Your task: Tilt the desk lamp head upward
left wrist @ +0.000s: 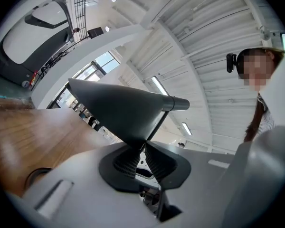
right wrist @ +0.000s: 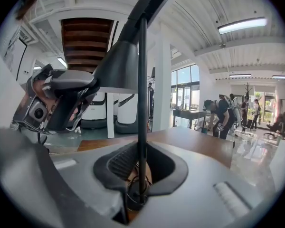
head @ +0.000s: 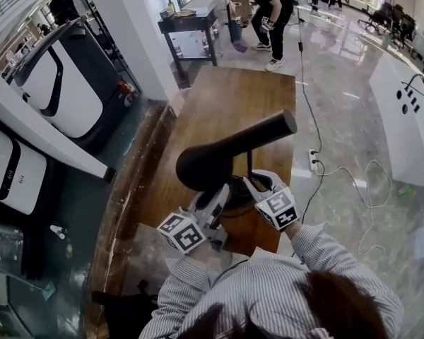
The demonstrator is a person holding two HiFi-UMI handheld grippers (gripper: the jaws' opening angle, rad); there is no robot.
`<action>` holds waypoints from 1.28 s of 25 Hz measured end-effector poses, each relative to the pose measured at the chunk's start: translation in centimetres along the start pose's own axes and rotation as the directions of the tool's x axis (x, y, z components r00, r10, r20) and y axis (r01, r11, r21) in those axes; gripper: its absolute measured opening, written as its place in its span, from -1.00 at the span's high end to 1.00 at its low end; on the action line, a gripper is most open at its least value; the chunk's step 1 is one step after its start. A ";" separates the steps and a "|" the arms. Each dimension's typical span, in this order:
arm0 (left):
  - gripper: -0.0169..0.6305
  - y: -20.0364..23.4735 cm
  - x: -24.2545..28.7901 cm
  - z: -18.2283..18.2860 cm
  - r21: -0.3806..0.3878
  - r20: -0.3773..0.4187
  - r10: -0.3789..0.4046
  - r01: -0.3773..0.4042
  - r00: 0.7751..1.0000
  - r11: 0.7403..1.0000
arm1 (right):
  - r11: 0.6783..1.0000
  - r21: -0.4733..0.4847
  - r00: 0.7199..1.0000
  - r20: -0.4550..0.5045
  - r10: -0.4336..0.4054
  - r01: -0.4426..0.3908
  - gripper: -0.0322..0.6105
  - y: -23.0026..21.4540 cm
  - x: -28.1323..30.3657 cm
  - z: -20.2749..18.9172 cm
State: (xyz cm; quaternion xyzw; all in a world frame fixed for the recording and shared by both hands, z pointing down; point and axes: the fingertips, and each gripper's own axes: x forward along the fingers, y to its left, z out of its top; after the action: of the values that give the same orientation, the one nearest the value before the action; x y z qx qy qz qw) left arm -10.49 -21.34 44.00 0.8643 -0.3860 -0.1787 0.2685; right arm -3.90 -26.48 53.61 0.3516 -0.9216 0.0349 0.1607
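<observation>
A black desk lamp stands near the front edge of the wooden table (head: 226, 97). Its cone-shaped head (head: 201, 167) points toward me, and its tubular arm (head: 268, 129) reaches away to the right. My left gripper (head: 222, 193) is shut on the lower rim of the lamp head (left wrist: 118, 110), with the pads pinching the thin edge at the left gripper's (left wrist: 143, 146) tips. My right gripper (head: 253, 183) is shut on the thin upright stem (right wrist: 142, 80), low down near the base. The lamp head (right wrist: 116, 70) and the left gripper (right wrist: 57, 99) show at the left of the right gripper view.
A person (head: 265, 6) bends over beside a small dark table (head: 191, 21) beyond the far end. White machines (head: 63, 83) stand at the left, and a white cabinet (head: 406, 119) at the right. A power strip (head: 312, 159) and cables lie on the floor to the table's right.
</observation>
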 end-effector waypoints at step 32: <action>0.82 -2.1 -3.7 12.5 0.512 0.027 0.157 -0.148 0.987 0.846 | 0.999 0.005 0.999 -0.008 0.035 -0.035 0.74 0.0 0.0 -0.9</action>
State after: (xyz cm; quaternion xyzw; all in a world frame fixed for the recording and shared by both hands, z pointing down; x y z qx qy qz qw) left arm -18.10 -21.41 33.24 0.8724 -0.4849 -0.0407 0.0454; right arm -3.67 -26.39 54.44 0.3355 -0.9270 0.0416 0.1626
